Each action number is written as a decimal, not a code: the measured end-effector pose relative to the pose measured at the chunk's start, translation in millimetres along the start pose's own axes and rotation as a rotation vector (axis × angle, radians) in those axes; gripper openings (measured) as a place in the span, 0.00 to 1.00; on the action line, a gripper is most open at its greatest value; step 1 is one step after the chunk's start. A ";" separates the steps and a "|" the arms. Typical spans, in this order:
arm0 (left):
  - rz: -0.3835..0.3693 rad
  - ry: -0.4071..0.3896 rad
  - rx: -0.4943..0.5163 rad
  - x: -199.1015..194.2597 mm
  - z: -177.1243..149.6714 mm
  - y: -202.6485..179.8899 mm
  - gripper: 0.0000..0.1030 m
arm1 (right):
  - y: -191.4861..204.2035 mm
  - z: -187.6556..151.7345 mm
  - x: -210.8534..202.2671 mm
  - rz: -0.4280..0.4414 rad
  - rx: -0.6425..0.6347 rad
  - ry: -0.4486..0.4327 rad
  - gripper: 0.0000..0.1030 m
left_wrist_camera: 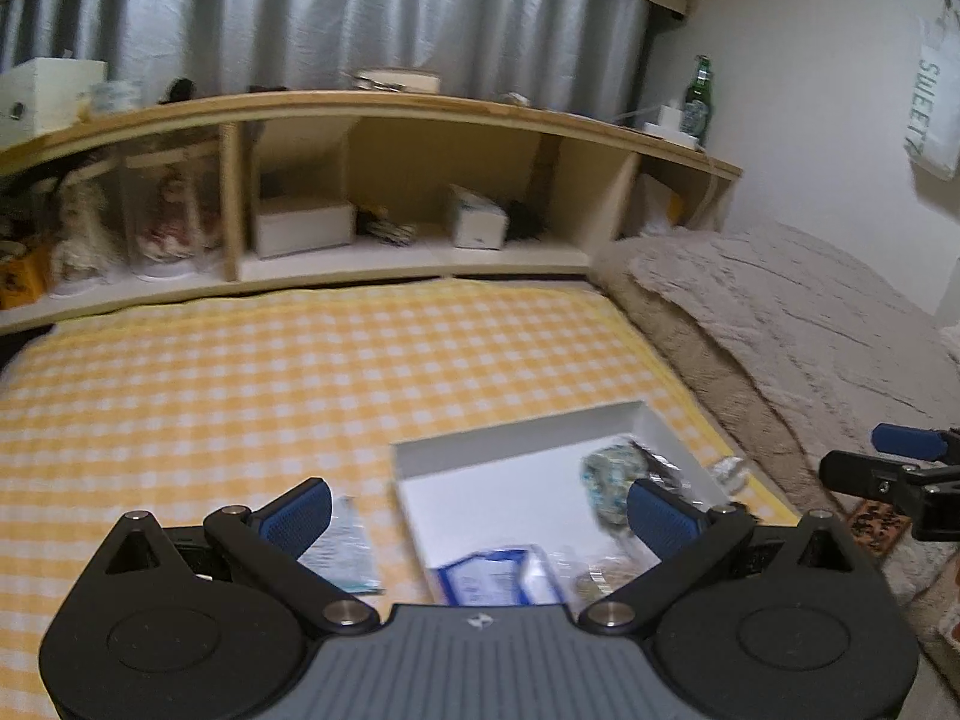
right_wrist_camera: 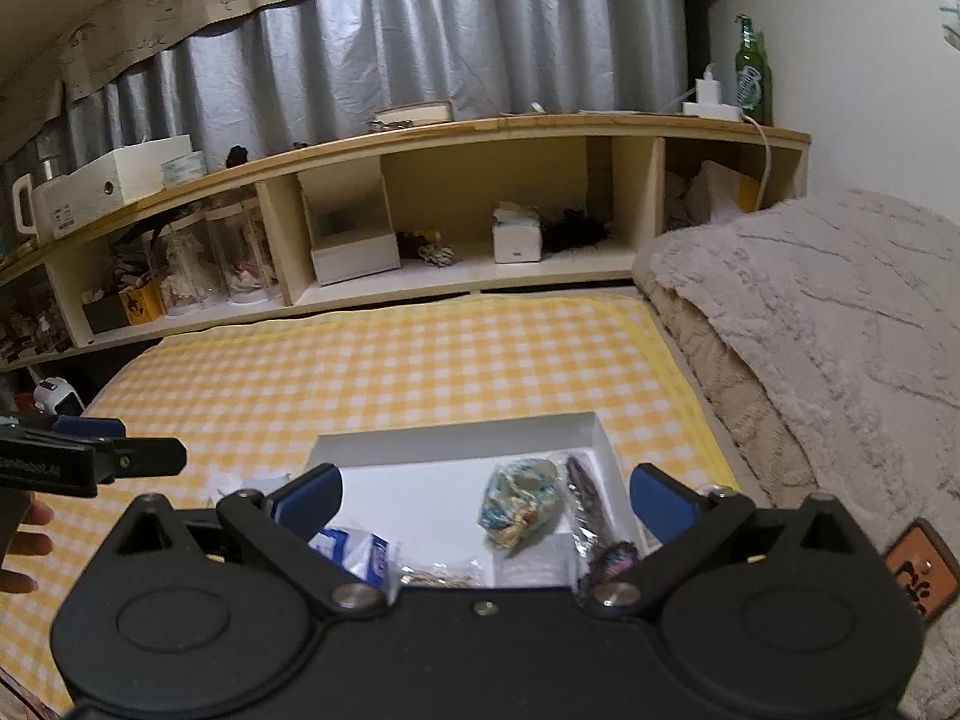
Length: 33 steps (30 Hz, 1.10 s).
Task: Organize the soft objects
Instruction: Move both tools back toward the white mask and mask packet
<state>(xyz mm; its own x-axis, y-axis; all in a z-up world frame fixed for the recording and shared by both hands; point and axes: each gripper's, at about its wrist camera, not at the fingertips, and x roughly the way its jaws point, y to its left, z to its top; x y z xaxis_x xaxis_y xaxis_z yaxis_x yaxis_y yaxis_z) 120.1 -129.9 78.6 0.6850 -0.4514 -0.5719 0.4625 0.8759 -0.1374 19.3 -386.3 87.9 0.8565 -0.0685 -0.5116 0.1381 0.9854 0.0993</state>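
Yellow-and-white checked cloth (right_wrist_camera: pixel 372 378) is covering the flat surface and filling the middle of both views, and most of it is lying bare between the low wooden shelf (right_wrist_camera: pixel 480 132) across the upper half and the white tray (right_wrist_camera: pixel 456 438) near the bottom centre. A thick beige blanket (right_wrist_camera: pixel 798 312) is running along the cloth's right edge, close beside the tray's right wall, so the open room is lying to the left and beyond the tray. Grey curtains (right_wrist_camera: pixel 420 36) are hanging behind the shelf, and a green bottle (right_wrist_camera: pixel 753 69) is standing at its right end against a white wall.

Inside the tray, a crumpled blue-green bundle (right_wrist_camera: pixel 522 504) is lying right of centre, with a dark twisted wrapper (right_wrist_camera: pixel 591 516) just beside it along the right wall. A blue-and-white packet (right_wrist_camera: pixel 360 552) is sitting at the tray's near edge. In the left wrist view, a pale flat packet (left_wrist_camera: pixel 348 546) is lying on the cloth just left of the tray.

The left gripper (left_wrist_camera: pixel 480 510) is hovering over the tray's near left corner with its blue pads spread wide, grasping nothing. The right gripper (right_wrist_camera: pixel 486 498) is poised over the tray's near edge, likewise spread wide and empty. Each tool is showing at the side edge of the other's view, and fingertips of a hand (right_wrist_camera: pixel 24 534) are showing at the far left of the right wrist view.
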 end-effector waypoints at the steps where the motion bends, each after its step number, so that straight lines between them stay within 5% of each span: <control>1: 0.015 -0.004 0.000 -3.0 1.0 5.8 1.00 | 5.1 1.5 1.4 0.004 -0.005 -0.001 1.00; 13: 0.161 -0.003 -0.085 -18.6 -3.9 92.5 1.00 | 79.6 7.6 43.5 0.139 -0.031 0.008 1.00; 22: 0.175 0.047 -0.152 29.1 -24.1 138.6 1.00 | 121.1 -5.9 100.3 0.215 0.029 0.035 1.00; 24: 0.144 0.057 -0.155 44.5 -30.8 146.8 0.95 | 126.8 -7.6 112.5 0.209 0.030 0.038 1.00; 26: 0.118 0.098 -0.138 61.4 -37.0 153.3 0.80 | 129.8 -9.2 124.8 0.210 0.037 0.044 1.00; 33: 0.081 0.210 -0.170 108.2 -53.4 176.4 0.68 | 141.0 -12.6 169.5 0.251 0.049 0.097 0.92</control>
<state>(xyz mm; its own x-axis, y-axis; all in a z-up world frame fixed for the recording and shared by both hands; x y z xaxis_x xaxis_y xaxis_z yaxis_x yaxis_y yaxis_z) 245.7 -15.1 -50.8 0.5758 -0.3490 -0.7394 0.2980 0.9317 -0.2078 177.6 -257.1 4.4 0.8157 0.1943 -0.5448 -0.0462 0.9608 0.2734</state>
